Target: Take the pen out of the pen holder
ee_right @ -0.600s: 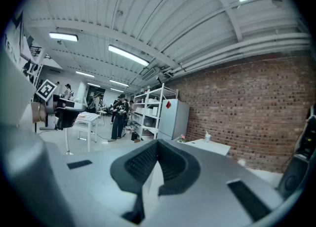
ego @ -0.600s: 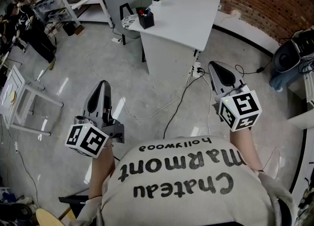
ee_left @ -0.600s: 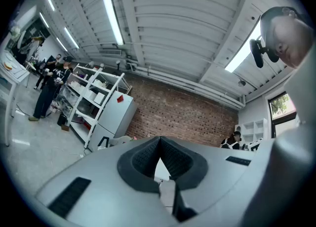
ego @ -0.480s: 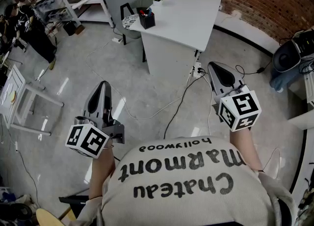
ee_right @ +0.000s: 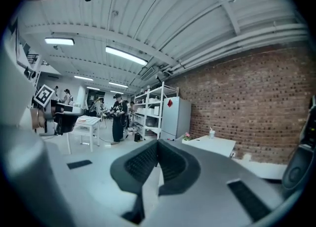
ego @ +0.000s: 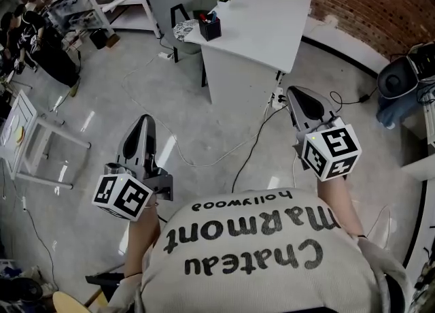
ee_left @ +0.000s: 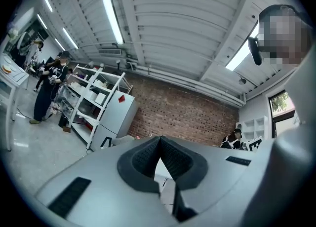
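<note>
**A:** What's the biggest thing ahead?
**B:** A white desk [ego: 272, 22], far across the floor, by the brick wall.
**A:** And the grippers?
**B:** The left gripper [ego: 144, 122] and the right gripper [ego: 293, 92] are near the person. Both are clenched on nothing, well apart from the desk.
**A:** The pen holder?
**B:** The black pen holder [ego: 210, 30] is on the desk's left corner. The pens [ego: 207, 16] stand inside it.

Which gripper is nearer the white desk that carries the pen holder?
Right. The right gripper sits just below the white desk's near corner in the head view; the left gripper is held farther back and off to the desk's left.
</note>
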Motion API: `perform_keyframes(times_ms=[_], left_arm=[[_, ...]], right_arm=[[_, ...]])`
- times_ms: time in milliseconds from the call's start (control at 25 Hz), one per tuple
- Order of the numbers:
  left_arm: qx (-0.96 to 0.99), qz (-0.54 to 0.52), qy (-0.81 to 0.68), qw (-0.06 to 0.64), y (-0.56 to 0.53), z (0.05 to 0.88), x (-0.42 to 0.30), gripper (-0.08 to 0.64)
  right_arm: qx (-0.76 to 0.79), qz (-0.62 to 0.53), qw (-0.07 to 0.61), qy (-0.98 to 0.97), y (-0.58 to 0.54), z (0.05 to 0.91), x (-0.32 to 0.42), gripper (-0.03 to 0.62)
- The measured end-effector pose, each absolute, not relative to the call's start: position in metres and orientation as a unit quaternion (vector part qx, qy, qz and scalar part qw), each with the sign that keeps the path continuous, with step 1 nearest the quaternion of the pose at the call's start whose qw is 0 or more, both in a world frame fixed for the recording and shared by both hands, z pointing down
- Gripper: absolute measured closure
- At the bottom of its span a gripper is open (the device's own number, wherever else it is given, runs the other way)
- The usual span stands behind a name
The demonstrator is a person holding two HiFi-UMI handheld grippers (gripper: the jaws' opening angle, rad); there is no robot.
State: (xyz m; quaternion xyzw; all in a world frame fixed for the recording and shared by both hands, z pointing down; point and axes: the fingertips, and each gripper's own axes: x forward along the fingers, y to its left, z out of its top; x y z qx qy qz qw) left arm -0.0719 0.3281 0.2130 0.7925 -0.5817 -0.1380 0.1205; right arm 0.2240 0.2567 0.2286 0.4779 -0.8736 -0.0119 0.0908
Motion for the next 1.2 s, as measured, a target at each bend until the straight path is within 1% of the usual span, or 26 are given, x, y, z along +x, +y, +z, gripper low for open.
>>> perform_keyframes(times_ms=[280, 480, 720, 920, 1200], left_arm=[[0.803, -0.106, -0.574, 0.122, 0.321, 0.233, -0.096, 0.558], [0.803, -0.096, -0.570, 0.146, 0.317, 0.261, -0.113, 0.558], [0.798, -0.084, -0.575, 0.162, 0.296, 0.281, -0.125, 0.558], [0.789, -0.082, -0.585, 0.169, 0.263, 0.289, -0.128, 0.558], [0.782, -0.075, -0.597, 0.164, 0.188, 0.286, -0.116, 0.558]], right_arm=[[0.479, 0.060, 0.056, -0.874, 0.247, 0.253, 0.194, 0.589], [0.480, 0.099, 0.072, -0.869, 0.251, 0.288, 0.171, 0.589], [0.480, 0.120, 0.081, -0.865, 0.223, 0.305, 0.155, 0.589], [0.467, 0.138, 0.083, -0.870, 0.186, 0.315, 0.148, 0.589], [0.439, 0.169, 0.071, -0.879, 0.095, 0.322, 0.147, 0.589]])
